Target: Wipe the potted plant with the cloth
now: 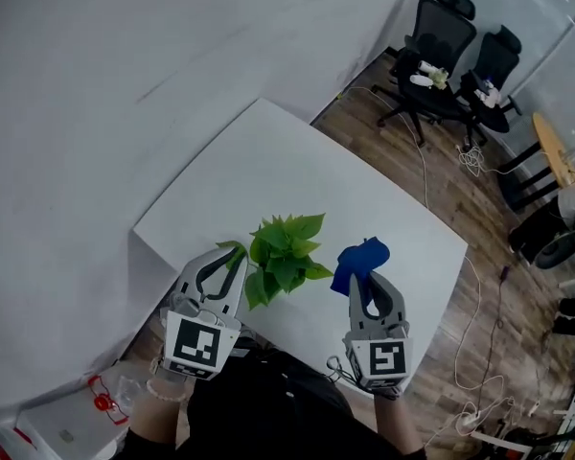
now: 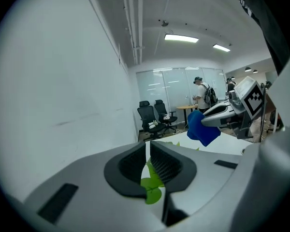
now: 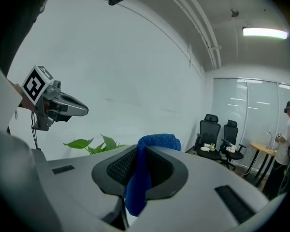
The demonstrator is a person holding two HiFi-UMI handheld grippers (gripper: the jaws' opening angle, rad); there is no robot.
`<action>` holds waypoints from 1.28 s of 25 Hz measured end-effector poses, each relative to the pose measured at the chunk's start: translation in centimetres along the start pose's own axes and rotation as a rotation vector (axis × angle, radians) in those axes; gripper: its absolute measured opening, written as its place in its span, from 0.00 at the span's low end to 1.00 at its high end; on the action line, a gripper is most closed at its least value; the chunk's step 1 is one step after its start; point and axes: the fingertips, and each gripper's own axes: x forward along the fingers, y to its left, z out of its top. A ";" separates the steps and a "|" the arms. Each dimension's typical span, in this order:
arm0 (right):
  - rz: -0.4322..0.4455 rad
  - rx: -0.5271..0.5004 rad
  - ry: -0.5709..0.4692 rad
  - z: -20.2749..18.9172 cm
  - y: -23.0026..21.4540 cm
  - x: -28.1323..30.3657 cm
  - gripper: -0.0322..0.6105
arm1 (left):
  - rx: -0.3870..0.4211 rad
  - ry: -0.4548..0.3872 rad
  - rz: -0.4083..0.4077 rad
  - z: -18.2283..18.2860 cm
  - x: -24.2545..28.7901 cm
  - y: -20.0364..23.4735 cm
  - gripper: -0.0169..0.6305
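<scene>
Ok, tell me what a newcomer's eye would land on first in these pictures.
The blue cloth pinched in the right gripper stands out most, bright against the white table. Just left of it is the green potted plant, with the left gripper shut on one outer leaf.

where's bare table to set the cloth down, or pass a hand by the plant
The table is bare beyond the plant up to its far corner, and right of the cloth toward the edge by the wooden floor. Crowded at the near edge: the left gripper, shut on a leaf, and the right gripper holding the cloth flank the plant.
</scene>
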 end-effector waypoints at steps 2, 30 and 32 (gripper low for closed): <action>0.012 -0.001 -0.031 1.5 0.5 -0.1 0.17 | -0.028 -0.017 0.006 1.1 -0.2 0.0 0.08; 0.085 -0.075 -0.104 5.8 3.6 -0.6 0.17 | -0.071 -0.046 -0.007 3.4 -1.5 -1.2 0.06; 0.086 -0.074 -0.100 5.7 3.6 -0.7 0.17 | -0.071 -0.047 -0.008 3.4 -1.4 -1.4 0.06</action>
